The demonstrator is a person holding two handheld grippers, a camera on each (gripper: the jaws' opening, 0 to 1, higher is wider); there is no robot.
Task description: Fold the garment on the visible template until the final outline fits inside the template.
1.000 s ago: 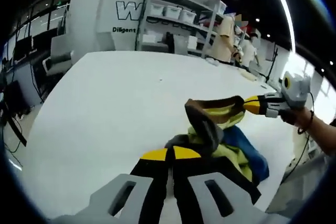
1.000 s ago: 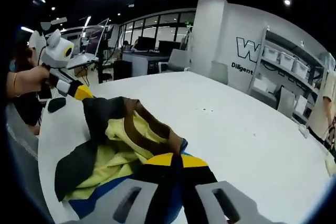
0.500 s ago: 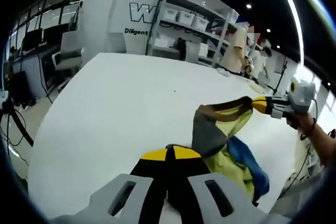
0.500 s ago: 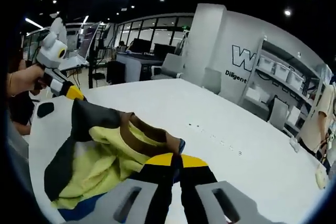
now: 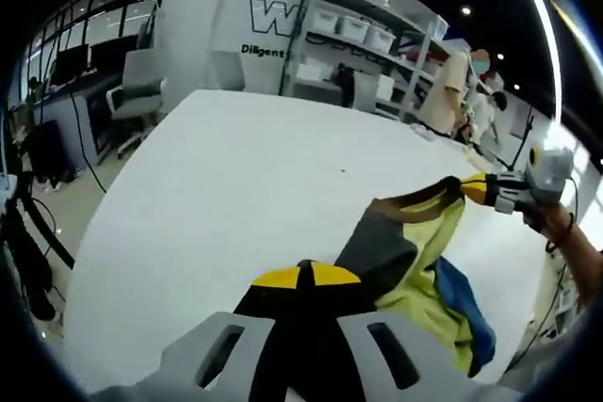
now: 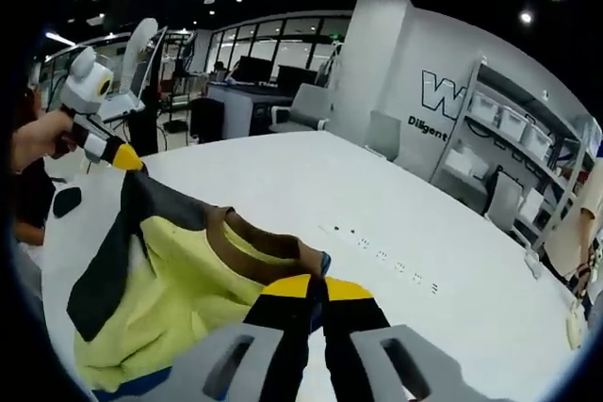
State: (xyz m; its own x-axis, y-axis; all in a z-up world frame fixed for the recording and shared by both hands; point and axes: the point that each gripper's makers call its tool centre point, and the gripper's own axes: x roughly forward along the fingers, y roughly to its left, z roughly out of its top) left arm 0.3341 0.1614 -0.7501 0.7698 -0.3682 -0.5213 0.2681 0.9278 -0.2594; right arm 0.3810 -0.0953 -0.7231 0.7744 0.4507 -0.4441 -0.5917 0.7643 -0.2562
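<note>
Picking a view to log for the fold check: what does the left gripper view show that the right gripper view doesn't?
Left gripper view: the garment's blue part hanging below the yellow, people standing by the far shelves, and the right tool shut on the far corner.

Right gripper view: the brown collar spread open, a row of small marks on the table, and the left tool shut on the dark shoulder.

Both: the yellow and dark garment stretched between the two tools above the white table, and the lettered wall and shelving.
</note>
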